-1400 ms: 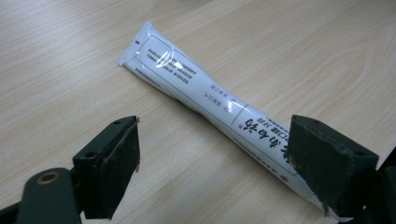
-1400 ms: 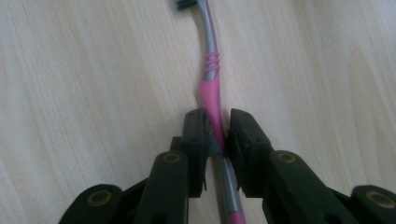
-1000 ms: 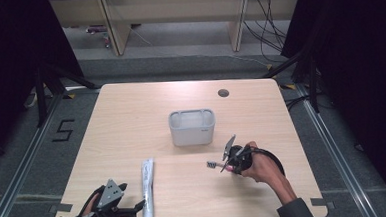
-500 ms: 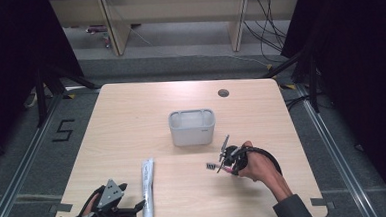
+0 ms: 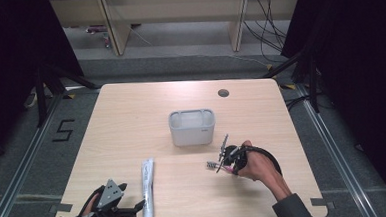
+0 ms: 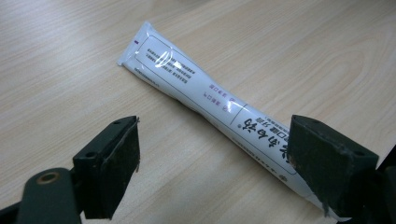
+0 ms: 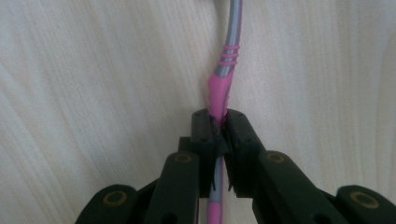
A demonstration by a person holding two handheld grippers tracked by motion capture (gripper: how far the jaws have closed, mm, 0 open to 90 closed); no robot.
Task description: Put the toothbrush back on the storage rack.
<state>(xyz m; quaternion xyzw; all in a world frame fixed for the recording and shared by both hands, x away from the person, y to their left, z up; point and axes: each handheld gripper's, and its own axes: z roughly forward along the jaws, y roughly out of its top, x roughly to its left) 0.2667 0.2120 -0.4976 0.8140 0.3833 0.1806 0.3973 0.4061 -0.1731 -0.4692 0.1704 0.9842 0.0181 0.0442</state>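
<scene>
A pink and grey toothbrush (image 7: 219, 86) is pinched by its handle in my right gripper (image 7: 218, 126), whose jaws are shut tight on it. From above, that gripper (image 5: 225, 164) is at the table's right front, with the brush head (image 5: 212, 164) sticking out to the left just over the wood. A white toothpaste tube (image 5: 147, 188) lies lengthwise at the left front. My left gripper (image 5: 138, 209) is open beside the tube's near end. In the left gripper view the tube (image 6: 205, 98) runs diagonally, its near end by the right jaw of that gripper (image 6: 219, 149).
A grey rectangular tub (image 5: 192, 126) stands in the middle of the wooden table (image 5: 131, 121), just behind the right gripper. A cable hole (image 5: 223, 93) is near the far edge. The table's front edge runs close under both hands.
</scene>
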